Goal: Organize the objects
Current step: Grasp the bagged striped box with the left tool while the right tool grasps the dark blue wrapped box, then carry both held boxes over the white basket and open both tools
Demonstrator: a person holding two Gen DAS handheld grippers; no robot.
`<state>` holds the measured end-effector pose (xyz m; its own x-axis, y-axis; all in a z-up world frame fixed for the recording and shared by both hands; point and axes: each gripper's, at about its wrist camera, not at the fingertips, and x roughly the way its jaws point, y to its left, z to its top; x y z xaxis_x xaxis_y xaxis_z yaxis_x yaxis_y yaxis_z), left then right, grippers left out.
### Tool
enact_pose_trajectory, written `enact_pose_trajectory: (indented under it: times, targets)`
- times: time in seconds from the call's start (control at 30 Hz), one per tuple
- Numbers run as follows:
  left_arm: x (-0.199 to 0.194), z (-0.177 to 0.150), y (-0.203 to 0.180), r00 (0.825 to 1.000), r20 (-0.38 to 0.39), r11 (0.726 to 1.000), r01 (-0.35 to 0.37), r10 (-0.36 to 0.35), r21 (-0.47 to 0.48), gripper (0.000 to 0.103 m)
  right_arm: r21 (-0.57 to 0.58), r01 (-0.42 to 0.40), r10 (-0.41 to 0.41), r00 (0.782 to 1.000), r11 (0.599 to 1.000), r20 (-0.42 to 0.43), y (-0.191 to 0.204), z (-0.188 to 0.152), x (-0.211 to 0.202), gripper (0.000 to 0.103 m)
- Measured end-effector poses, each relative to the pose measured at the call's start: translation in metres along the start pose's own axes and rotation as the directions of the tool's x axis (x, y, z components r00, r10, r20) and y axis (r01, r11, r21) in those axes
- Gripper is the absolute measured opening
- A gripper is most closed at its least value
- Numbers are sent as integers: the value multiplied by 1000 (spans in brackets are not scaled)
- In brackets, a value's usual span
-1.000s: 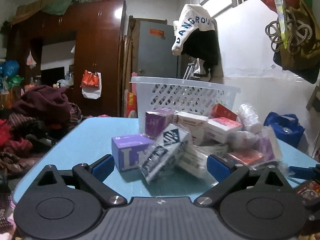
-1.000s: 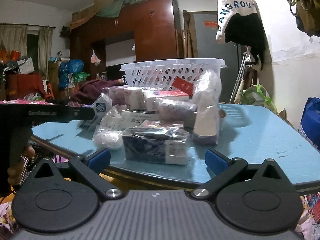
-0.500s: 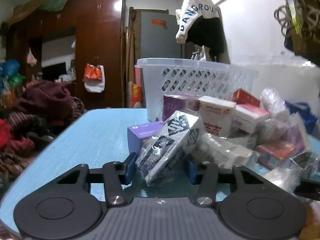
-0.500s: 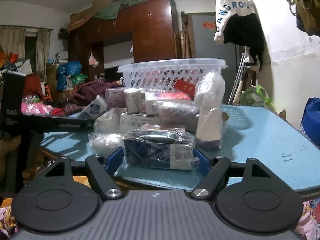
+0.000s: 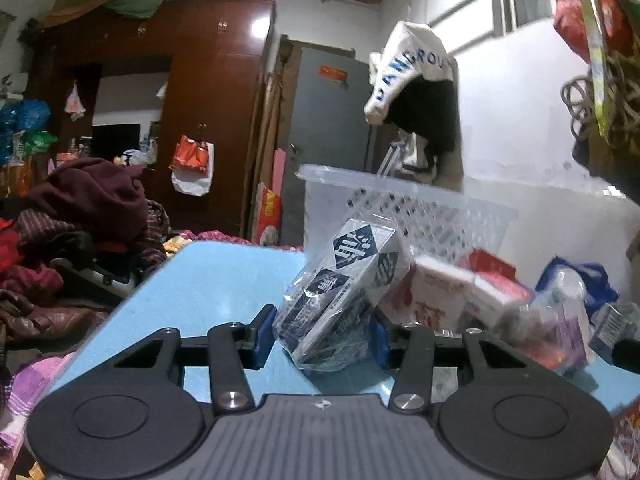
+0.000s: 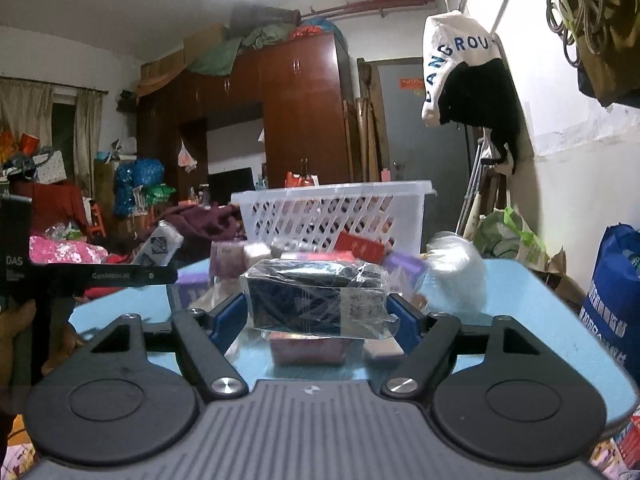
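My left gripper [image 5: 322, 338] is shut on a blue-and-white patterned packet in clear wrap [image 5: 340, 292], held tilted above the blue table [image 5: 208, 284]. In the right wrist view my right gripper [image 6: 316, 316] is shut on a dark wrapped box [image 6: 316, 300], lifted off the blue table [image 6: 516, 300]. The left gripper with its packet [image 6: 158, 244] shows at the left there. A white slotted basket [image 5: 424, 208] [image 6: 336, 216] stands behind the pile of boxes and packets [image 5: 480, 296].
A pink packet [image 6: 308, 346] lies under the lifted dark box. A clear bag [image 6: 460, 276] stands right of it. A blue bag [image 6: 612, 292] sits beside the table. Clothes are heaped at the left [image 5: 80, 208], and a wardrobe [image 5: 208, 120] stands behind.
Both grippers closed from wide open, the left onto the patterned packet and the right onto the dark box. Both then lifted their items off the table, and the left swung off the purple box.
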<state>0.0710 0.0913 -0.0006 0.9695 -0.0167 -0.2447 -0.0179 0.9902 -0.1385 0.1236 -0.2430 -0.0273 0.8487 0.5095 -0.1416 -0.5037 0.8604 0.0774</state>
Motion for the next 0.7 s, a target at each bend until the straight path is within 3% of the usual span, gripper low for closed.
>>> enact_pose_trajectory:
  times: [0.2,0.33,0.43,0.57,0.63,0.7]
  targets:
    - [3,33,-9,999,34,1000,28,-28,5,51,-3,29,-28,998,1000,55,-43,61,7,78]
    - [36,91,-26,996,50,997,71,-71,12,51,-36,43,-43,999,998,10,-63,129,76,78]
    - [85,130,-45,999,2,998,47,-47,45,51,-45,12,-16,997,999,-77,-65,158,144,78]
    - [147,153,-50,994,-108,998,-9,16,68,51,-18,-2,-2,980,1000,-200,-68,167,221,78]
    - [162,154,-47,991,-129,998,-27,35,64,53,-66,-5,-12,970,998,-244,-59,162,245,79]
    - [174,152,-46,988,-144,995,-43,56,90,74,-124,6,-40,961,992,-275,-49,158,254,84]
